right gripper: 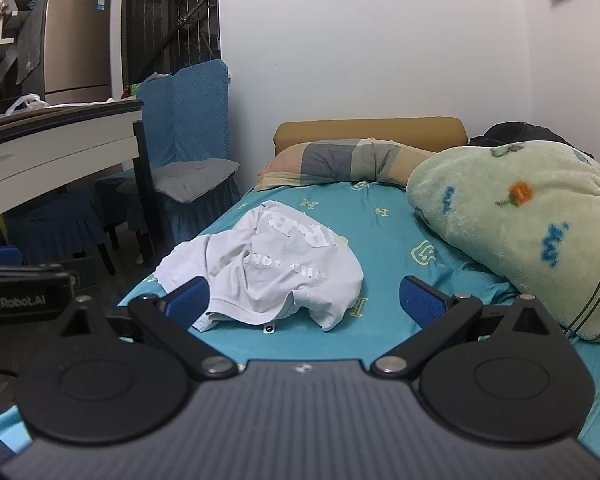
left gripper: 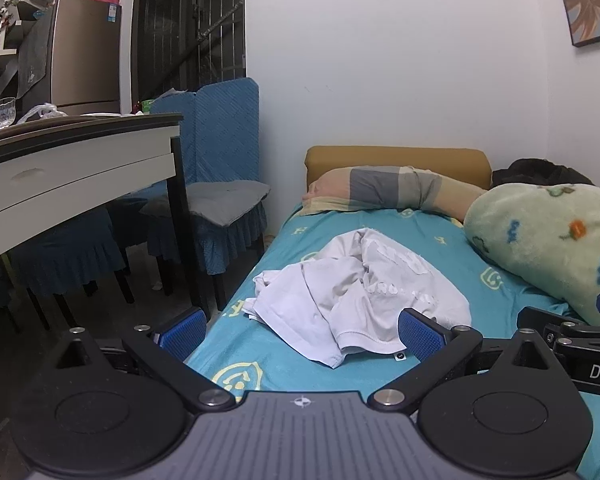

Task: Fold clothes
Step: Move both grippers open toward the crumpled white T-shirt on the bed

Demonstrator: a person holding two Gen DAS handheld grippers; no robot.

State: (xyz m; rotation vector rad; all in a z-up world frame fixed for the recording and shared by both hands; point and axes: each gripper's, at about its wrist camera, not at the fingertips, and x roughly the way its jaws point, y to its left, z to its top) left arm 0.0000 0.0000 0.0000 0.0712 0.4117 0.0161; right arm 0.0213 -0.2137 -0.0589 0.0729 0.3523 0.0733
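Both of your tongs stood spread wide with nothing between the blue pads: the left gripper [left gripper: 302,334] and the right gripper [right gripper: 306,300] hung side by side over the near end of the bed [left gripper: 284,236], tipped a little downward. On the left one's body, seen from the right wrist view, you could read "GenRobot.AI"; from the left wrist view the right one's body showed only "DA", cut off at the edge.

Just beyond your fingertips lay the white T-shirt [left gripper: 352,296], crumpled in a heap on the teal sheet, apart from both tools. It sat straight ahead of the left gripper and ahead and to the left of the right one. Its hemmed edge faced you, with a small tag at the near edge. A worn white print ran across its top, too broken to read. Its long axis ran slantwise, from near your left pad away toward the far right.

Right of your tongs lay a green fleece blanket [right gripper: 520,232]. Farther off, a checked pillow [right gripper: 340,162] rested against the tan headboard [right gripper: 370,130].
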